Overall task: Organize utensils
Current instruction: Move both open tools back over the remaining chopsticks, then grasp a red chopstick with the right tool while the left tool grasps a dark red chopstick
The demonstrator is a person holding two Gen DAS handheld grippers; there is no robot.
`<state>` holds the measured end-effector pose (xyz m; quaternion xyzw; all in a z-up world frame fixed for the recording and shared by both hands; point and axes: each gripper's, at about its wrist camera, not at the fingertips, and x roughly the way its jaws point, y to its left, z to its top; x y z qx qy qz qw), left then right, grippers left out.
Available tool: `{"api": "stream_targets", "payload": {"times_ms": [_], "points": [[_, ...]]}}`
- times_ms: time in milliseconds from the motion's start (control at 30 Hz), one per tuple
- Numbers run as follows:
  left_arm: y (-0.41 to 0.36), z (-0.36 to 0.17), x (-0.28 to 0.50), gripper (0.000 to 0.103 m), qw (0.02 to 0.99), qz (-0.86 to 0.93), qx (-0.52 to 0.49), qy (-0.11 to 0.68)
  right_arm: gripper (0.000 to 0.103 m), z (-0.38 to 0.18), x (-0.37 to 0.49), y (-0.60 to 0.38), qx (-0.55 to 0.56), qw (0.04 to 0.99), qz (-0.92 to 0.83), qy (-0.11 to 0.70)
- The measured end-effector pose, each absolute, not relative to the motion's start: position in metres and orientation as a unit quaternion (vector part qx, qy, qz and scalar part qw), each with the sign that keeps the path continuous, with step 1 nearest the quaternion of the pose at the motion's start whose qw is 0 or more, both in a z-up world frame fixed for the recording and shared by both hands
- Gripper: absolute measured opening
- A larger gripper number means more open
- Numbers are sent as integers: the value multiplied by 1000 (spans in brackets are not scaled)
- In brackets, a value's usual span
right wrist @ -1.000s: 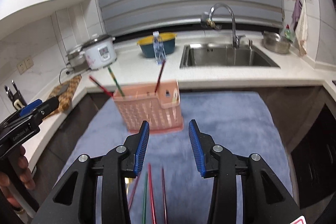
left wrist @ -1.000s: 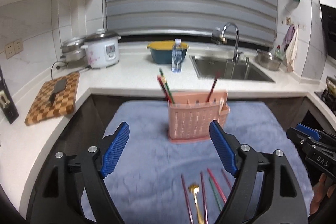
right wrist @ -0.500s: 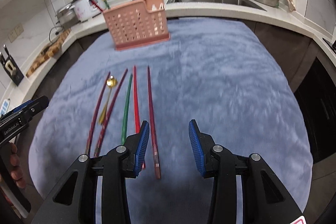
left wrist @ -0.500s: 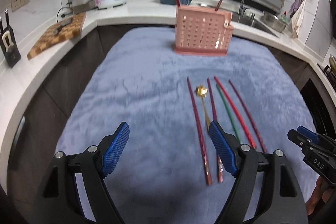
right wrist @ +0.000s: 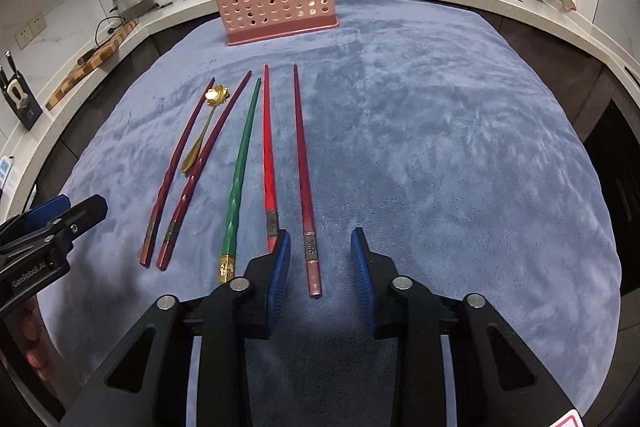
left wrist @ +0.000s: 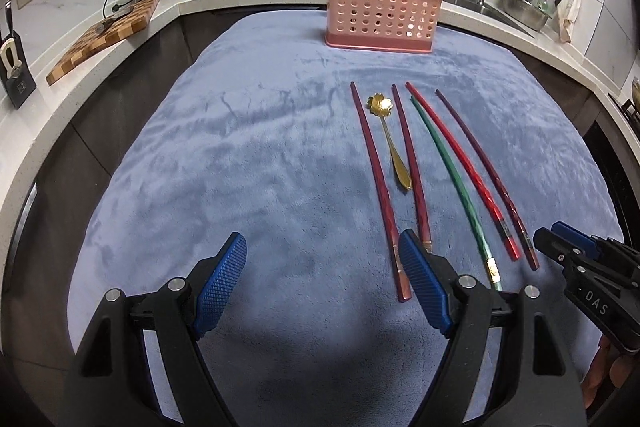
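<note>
The right gripper (right wrist: 318,263) is closing, its pads clear of the dark red chopstick (right wrist: 304,183) between them, rightmost in the row; lower first. The left gripper (left wrist: 322,283) gapes empty.

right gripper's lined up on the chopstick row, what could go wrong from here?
1. The right gripper is closing around the outermost dark red chopstick; its left finger sits near the red chopstick and may nudge it.
2. The chopstick lies flat on the plush blue cloth, so the fingers may snag fabric or slip.
</note>
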<state>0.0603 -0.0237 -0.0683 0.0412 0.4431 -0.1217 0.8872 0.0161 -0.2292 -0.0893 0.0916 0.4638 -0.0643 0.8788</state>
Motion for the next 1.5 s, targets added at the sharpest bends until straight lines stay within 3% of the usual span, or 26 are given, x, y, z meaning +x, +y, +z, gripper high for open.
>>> {"api": "stream_targets", "payload": {"times_ms": [600,1267,1367,1500], "points": [[-34,-76,62,74,883,-120,56,451,8,-109,22,-225,88,869,-50,484],[-43,-94,63,74,865,-140,48,480,8,-111,21,-224,87,869,-48,484],[-44,-99,64,67,861,-141,52,487,8,-112,22,-224,85,869,-47,485],[-44,-102,65,65,858,-145,49,490,8,-113,22,-223,85,869,-47,485]]}}
